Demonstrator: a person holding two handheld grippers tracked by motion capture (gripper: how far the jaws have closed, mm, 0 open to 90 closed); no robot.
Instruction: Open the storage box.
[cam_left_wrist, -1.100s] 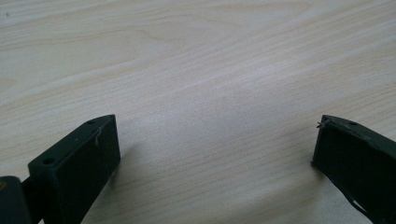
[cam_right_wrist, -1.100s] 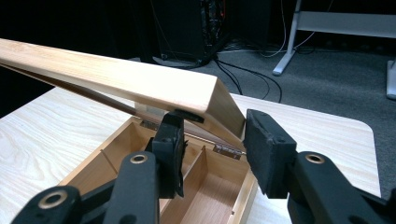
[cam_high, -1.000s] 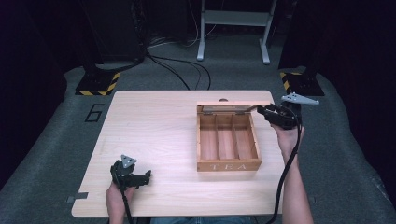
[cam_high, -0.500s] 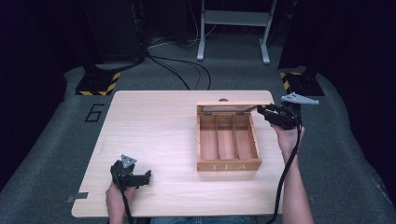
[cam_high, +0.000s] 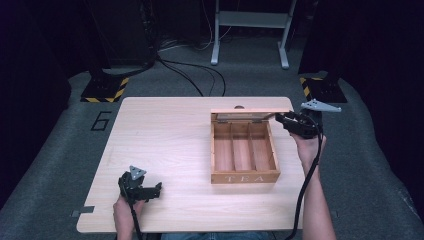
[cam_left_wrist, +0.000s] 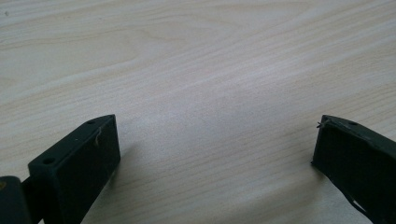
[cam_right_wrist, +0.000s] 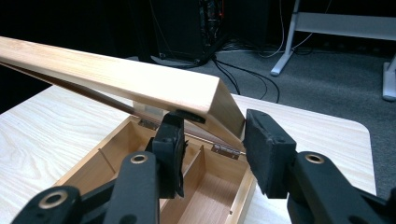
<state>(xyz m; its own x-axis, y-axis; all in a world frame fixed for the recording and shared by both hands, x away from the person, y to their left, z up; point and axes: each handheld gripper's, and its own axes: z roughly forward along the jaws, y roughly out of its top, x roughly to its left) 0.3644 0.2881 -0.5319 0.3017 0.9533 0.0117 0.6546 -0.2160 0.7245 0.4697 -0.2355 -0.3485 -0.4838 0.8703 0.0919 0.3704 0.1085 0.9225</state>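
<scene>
The wooden tea box (cam_high: 244, 152) sits on the tabletop (cam_high: 165, 140) just in front of the right tongs (cam_high: 285, 121), well across from the left tongs (cam_high: 156, 189). Its lid (cam_right_wrist: 116, 74) is raised on hinges at the far side, and the right tongs grip the lid's corner: in the right gripper view one pad (cam_right_wrist: 170, 154) sits under the lid's edge inside the box and the other pad (cam_right_wrist: 266, 154) stands against the lid's outer end face, so the tongs are drawn in on the lid.

The box is one container with three long compartments side by side, split by two thin wooden dividers. All three show bare wood floors. Two small metal hinges (cam_right_wrist: 227, 150) join lid and box at the back wall.

On the near front wall the word "TEA" (cam_high: 244, 178) is cut in capitals. On the grey floor to the left of the tabletop a large "6" (cam_high: 101, 121) is marked.

The left tongs rest low over bare tabletop, near the near-left edge, spread wide with only wood grain between them. One person's two hands hold the two tongs.
</scene>
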